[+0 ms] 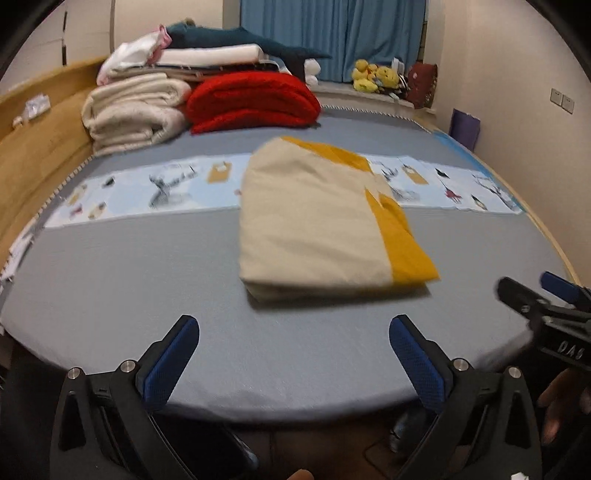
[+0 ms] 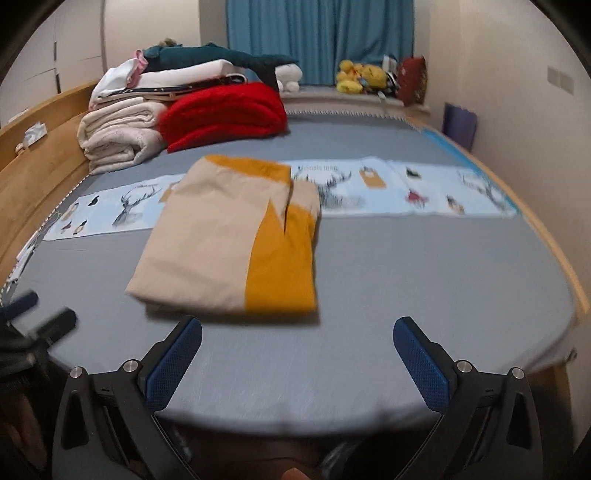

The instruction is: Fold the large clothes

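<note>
A beige and mustard-yellow garment [image 1: 317, 221] [image 2: 236, 243] lies folded into a flat rectangle in the middle of the grey bed [image 1: 147, 295] [image 2: 424, 295]. My left gripper [image 1: 294, 328] hangs over the bed's near edge, short of the garment, open wide with nothing between its blue pads [image 1: 170, 362]. My right gripper [image 2: 297, 330] is likewise open and empty, with the garment just beyond its left finger. The right gripper [image 1: 535, 291] also shows at the right edge of the left wrist view, and the left gripper [image 2: 33, 314] at the left edge of the right wrist view.
Folded white bedding [image 1: 133, 110], a red blanket [image 1: 255, 99] and stacked clothes [image 1: 207, 51] sit at the bed's far left by the wooden headboard [image 1: 37, 147]. A patterned light-blue strip [image 2: 406, 188] crosses the bed. Plush toys [image 1: 373, 75] line the window ledge under blue curtains [image 1: 332, 33].
</note>
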Demonstrator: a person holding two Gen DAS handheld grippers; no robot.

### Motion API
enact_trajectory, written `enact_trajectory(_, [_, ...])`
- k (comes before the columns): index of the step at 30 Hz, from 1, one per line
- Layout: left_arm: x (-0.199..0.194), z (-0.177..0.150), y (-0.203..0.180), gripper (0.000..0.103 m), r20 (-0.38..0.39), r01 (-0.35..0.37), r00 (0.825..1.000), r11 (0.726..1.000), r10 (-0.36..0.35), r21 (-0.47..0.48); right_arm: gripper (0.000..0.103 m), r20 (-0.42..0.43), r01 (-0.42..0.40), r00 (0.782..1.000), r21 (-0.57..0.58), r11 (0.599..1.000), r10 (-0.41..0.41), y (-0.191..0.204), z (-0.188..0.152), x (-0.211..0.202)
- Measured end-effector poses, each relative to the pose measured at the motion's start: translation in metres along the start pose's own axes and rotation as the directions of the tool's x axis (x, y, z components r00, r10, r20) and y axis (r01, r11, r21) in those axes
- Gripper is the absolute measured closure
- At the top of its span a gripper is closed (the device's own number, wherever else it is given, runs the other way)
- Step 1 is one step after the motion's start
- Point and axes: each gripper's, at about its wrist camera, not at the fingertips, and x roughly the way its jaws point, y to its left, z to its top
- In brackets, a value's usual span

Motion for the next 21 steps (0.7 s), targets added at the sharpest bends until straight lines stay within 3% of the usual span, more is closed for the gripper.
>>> enact_trajectory(4, [0.003,0.002,-0.009,0.001,0.007,0.021,1.0,1.0,-0.021,0.007,0.0,0.02,-0.004,1.0,-0.067,0.998,0.005,0.014,-0.003,0.004])
enact_trajectory(21, [0.011,-0.003,0.001,0.001,-0.009,0.0,1.0,0.998,0.0,-0.06,0.0,0.009,-0.012,1.0,-0.102,0.995,0.013,0.029,-0.002,0.017])
